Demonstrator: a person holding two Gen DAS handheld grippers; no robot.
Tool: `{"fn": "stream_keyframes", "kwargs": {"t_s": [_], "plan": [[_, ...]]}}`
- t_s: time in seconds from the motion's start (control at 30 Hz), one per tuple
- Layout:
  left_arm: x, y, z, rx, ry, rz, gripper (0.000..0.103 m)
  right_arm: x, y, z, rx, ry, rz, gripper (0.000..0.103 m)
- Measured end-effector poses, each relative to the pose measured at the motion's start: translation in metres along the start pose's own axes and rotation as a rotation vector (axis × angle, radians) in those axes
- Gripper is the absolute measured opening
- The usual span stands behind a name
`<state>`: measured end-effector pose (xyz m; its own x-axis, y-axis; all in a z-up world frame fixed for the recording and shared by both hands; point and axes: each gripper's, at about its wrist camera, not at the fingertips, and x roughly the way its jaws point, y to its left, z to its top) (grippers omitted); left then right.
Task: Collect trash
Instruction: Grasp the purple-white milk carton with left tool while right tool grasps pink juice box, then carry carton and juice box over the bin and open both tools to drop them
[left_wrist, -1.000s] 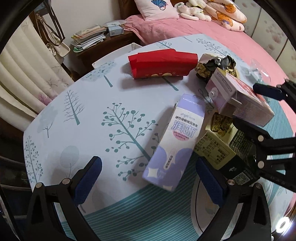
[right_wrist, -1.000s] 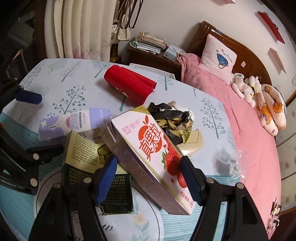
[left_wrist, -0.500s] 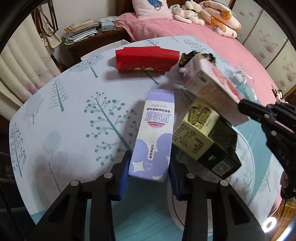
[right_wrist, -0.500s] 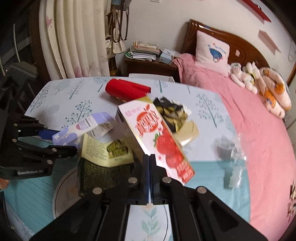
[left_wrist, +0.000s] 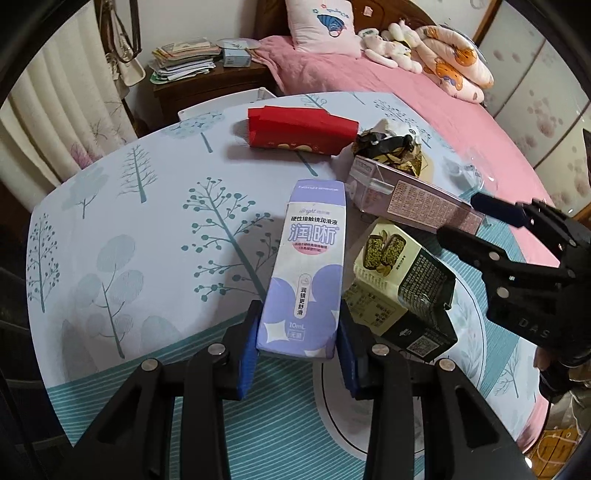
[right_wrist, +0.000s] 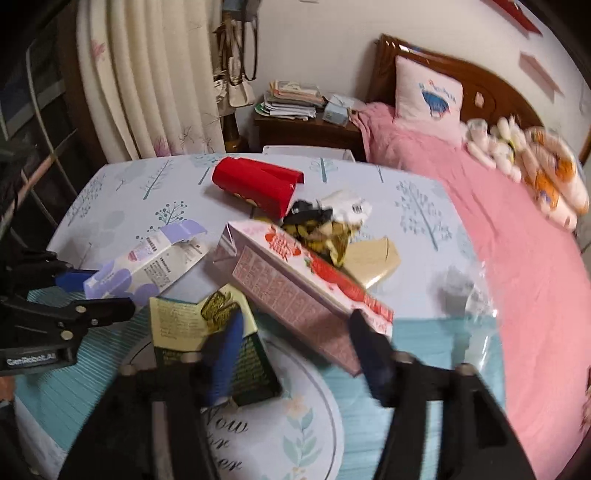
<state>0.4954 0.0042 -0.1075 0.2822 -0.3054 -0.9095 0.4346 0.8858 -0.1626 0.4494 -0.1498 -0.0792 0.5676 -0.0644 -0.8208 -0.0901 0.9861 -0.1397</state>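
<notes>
Left gripper (left_wrist: 298, 341) clamping purple carton (left_wrist: 308, 273), right view blurred, gripper (right_wrist: 295, 347) apparently reopening.

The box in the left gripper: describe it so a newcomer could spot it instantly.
On the tree-print tablecloth, look at the litter pile near the front edge. The purple box lies at its left side, its near end clamped between the left gripper. It alone is lilac-and-white; its neighbours are green-black, pink and red.

Bare tablecloth (left_wrist: 129, 229) left; clustered cartons (left_wrist: 399, 291) crowding the right.
</notes>
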Motion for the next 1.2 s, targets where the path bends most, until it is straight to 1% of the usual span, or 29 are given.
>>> {"fn": "stream_keyframes", "kwargs": {"t_s": [0.13,0.3,0.4,0.47,0.53,0.6,0.63,0.7,0.77,0.8,0.83,0.87,0.93,1.0,1.1,1.2], "plan": [[0.003,0.007,-0.003,-0.02,0.007,0.0,0.036,0.01,0.013,0.007,-0.103,0.004,-0.049,0.062],[0.007,0.015,-0.007,-0.047,0.02,-0.002,0.036,0.027,0.026,0.016,-0.189,0.021,-0.059,0.062],[0.011,0.02,-0.007,-0.062,0.028,-0.007,0.036,0.042,0.032,0.022,-0.239,0.047,-0.064,0.062],[0.012,0.022,-0.006,-0.066,0.03,-0.009,0.036,0.047,0.031,0.027,-0.234,0.051,-0.033,0.063],[0.014,0.024,-0.005,-0.069,0.033,-0.011,0.036,0.054,0.025,0.034,-0.201,0.08,0.004,0.064],[0.015,0.026,-0.003,-0.074,0.035,-0.015,0.036,0.062,0.019,0.041,-0.164,0.12,0.041,0.067],[0.016,0.027,-0.002,-0.076,0.035,-0.018,0.036,0.067,0.018,0.043,-0.152,0.147,0.054,0.071],[0.016,0.028,-0.001,-0.08,0.035,-0.023,0.036,0.082,0.013,0.044,-0.129,0.226,0.084,0.072],[0.017,0.029,0.002,-0.086,0.033,-0.025,0.036,0.096,0.01,0.04,-0.095,0.284,0.115,0.071],[0.018,0.03,0.003,-0.089,0.033,-0.026,0.036,0.095,0.007,0.04,-0.073,0.267,0.135,0.071],[0.018,0.031,0.003,-0.091,0.032,-0.027,0.036,0.096,0.003,0.039,-0.05,0.269,0.156,0.067],[0.019,0.031,0.004,-0.094,0.031,-0.028,0.036,0.095,0.001,0.039,-0.038,0.259,0.157,0.056],[0.018,0.032,0.005,-0.097,0.031,-0.03,0.036,0.091,-0.002,0.038,-0.018,0.241,0.157,0.043],[0.017,0.031,0.005,-0.097,0.029,-0.028,0.036,0.088,-0.003,0.035,-0.005,0.245,0.18,0.043],[0.013,0.03,0.003,-0.099,0.018,-0.021,0.036,0.076,-0.003,0.031,0.004,0.226,0.177,0.042],[0.002,0.027,0.001,-0.105,-0.001,-0.012,0.036,0.051,-0.011,0.028,0.056,0.172,0.17,0.042]]}}
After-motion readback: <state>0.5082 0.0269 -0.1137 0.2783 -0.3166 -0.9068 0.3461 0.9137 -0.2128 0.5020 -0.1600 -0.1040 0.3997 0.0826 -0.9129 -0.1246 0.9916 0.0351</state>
